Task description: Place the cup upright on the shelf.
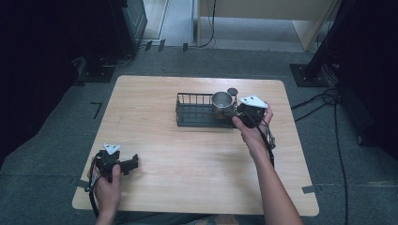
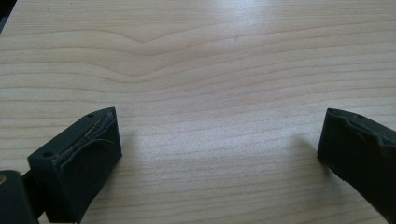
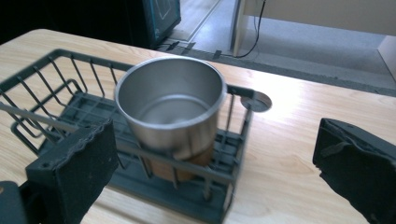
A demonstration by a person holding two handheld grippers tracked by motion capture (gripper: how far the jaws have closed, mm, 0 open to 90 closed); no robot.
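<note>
steel cup (image 3: 170,109) stood upright inside the dark wire basket (image 3: 60,93), at the basket's right end in the high view (image 1: 222,102), up against the end wall. basket (image 1: 195,110) sat on the wooden table (image 1: 187,154), past the middle toward the far right. a small round disc (image 3: 256,101) showed just outside the basket's end, behind the cup.

right gripper (image 1: 245,112) was held just beside the basket's right end, near the cup. in the right gripper view its jaws stood wide apart, nothing between the pads, cup ahead and not touched.

left gripper (image 1: 123,165) rested near the table's near-left corner, well apart from the basket. left gripper view showed jaws spread wide over bare wood, gripping nothing.
</note>
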